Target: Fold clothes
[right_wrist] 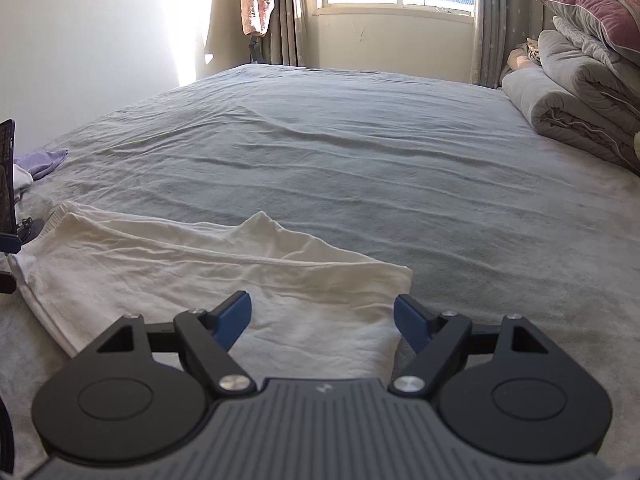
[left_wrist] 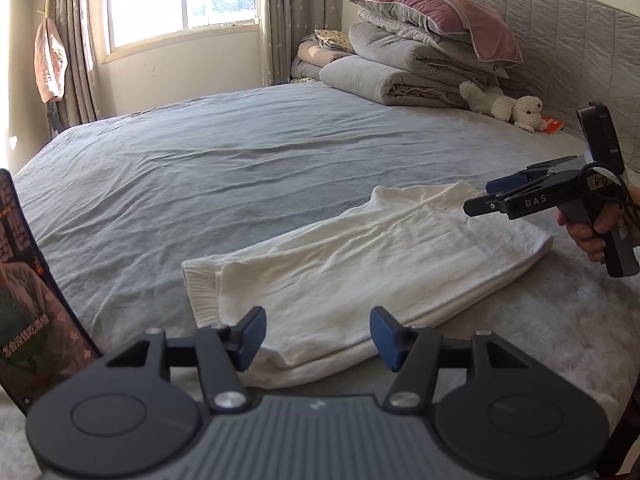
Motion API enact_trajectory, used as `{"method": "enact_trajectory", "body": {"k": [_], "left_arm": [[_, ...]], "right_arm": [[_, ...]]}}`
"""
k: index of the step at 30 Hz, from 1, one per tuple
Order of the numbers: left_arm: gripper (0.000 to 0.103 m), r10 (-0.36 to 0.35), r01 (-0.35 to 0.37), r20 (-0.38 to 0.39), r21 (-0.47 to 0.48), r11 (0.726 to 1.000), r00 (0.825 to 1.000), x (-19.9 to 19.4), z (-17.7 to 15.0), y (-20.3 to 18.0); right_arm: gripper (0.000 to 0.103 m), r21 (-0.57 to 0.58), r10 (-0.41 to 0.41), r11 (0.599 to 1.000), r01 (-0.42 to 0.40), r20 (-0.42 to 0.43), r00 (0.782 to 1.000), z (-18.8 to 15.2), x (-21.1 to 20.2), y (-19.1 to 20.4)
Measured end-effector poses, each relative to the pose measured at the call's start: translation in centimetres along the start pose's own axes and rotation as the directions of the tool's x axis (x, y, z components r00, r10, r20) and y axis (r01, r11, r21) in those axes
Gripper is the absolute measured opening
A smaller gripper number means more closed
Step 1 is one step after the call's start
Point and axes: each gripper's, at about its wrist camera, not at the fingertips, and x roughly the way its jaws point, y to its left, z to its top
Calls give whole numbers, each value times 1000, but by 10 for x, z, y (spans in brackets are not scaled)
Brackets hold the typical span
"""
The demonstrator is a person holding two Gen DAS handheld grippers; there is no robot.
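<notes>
A white garment (left_wrist: pixel 352 252) lies folded lengthwise on the grey bed sheet (left_wrist: pixel 200 176), near the front edge. My left gripper (left_wrist: pixel 318 334) is open and empty, just above the garment's hem end. In the right wrist view the same garment (right_wrist: pixel 192 276) stretches left to right. My right gripper (right_wrist: pixel 322 322) is open and empty, just above the garment's right end. The right gripper also shows in the left wrist view (left_wrist: pixel 492 196), held in a hand above the garment's far end.
Folded grey quilts and a pink pillow (left_wrist: pixel 424 52) are stacked at the headboard, with a white plush toy (left_wrist: pixel 504 106) beside them. A phone screen (left_wrist: pixel 28 288) stands at the left edge. A purple cloth (right_wrist: pixel 40 162) lies at the bed's left side.
</notes>
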Motion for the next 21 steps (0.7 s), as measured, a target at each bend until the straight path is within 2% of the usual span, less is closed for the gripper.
{"method": "enact_trajectory", "body": {"k": [2,6,9,12,15,17,21], "left_arm": [[59,-15,15,-29,-19,1000,999,4,-1,1],[59,-6,2,-171,-22,1000,985,16,-11,1],[59,-15,12,-193,-16,1000,981,10,-14,4],[61,-40,36,-152,-26,999,988,-1,-6,3],[68,-72,71,-80,-7,997,994,-7,8,-7],[75,-91,91,-31,-2,996,995,-5,16,-17],[76,-131,131,25,29,991,991,12,26,-47]], "right_arm": [[81,11,-6,1000,6,-17,1000,0,0,-3],[81,24,-16,1000,18,-75,997,-1,2,-10],[82,50,-6,999,12,-112,994,-1,0,-19],[82,113,33,993,-17,-142,989,3,-5,-30],[82,194,98,979,-65,-161,982,7,-12,-41],[82,242,149,965,-104,-174,973,8,-15,-48],[82,334,241,928,-164,-206,948,6,-17,-59]]}}
